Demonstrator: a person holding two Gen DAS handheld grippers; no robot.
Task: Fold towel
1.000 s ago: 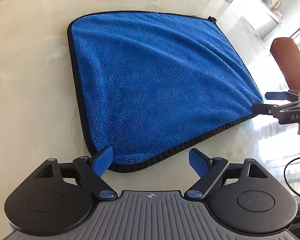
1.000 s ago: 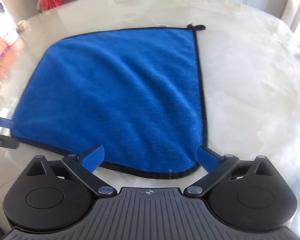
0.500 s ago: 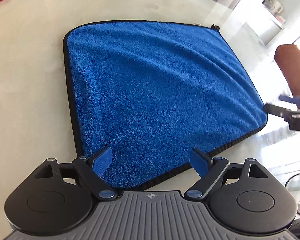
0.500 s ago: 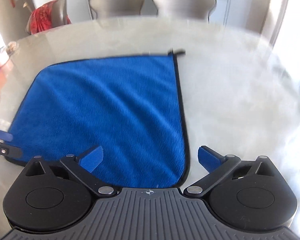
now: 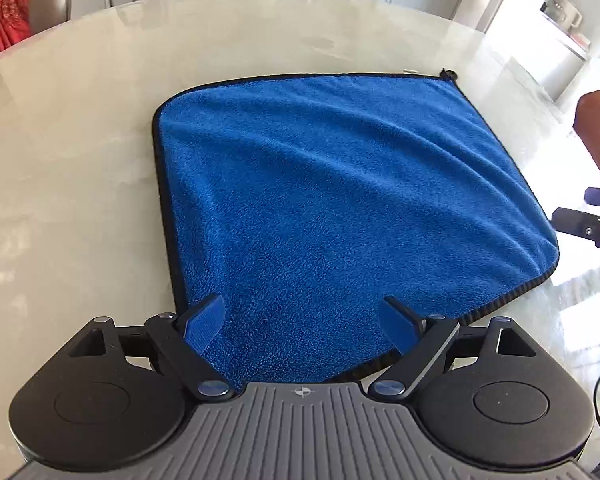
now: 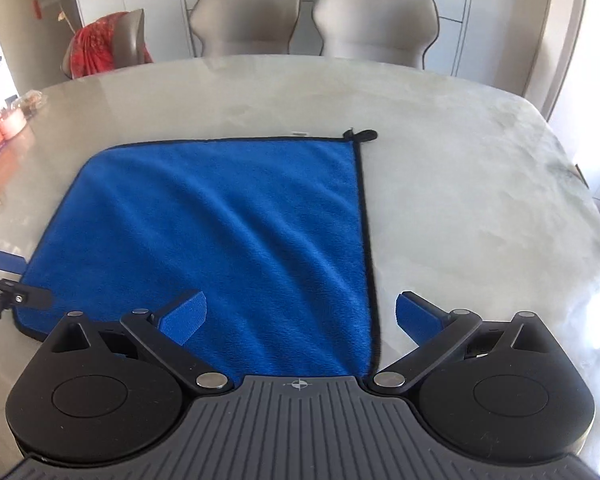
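Towel (image 5: 340, 216): blue, plush, black-bound edge, spread single-layer on the table (image 5: 68, 152). Soft ripples are seen across the pile, so it is judged light, limp and not fragile; it is likely to sag and drag on the glossy top rather than hold shape. The bound edge near a corner is judged the best place to be pinched, since the thick pile may slip between pads. A small loop (image 6: 362, 135) is noted at the far corner, about 1 o'clock in the right view.

Left claw (image 5: 304, 326): jaws spread wide, nothing pinched. The near left corner of the towel is framed between the fingers; the cloth runs off toward 12 and 2 o'clock.

Right claw (image 6: 300, 316): jaws spread, nothing held. The towel's right edge is seen running at 12 o'clock between the fingers, the left pad (image 6: 184, 318) over cloth, the right pad (image 6: 416, 320) over bare table. Whether either claw touches the cloth cannot be told.
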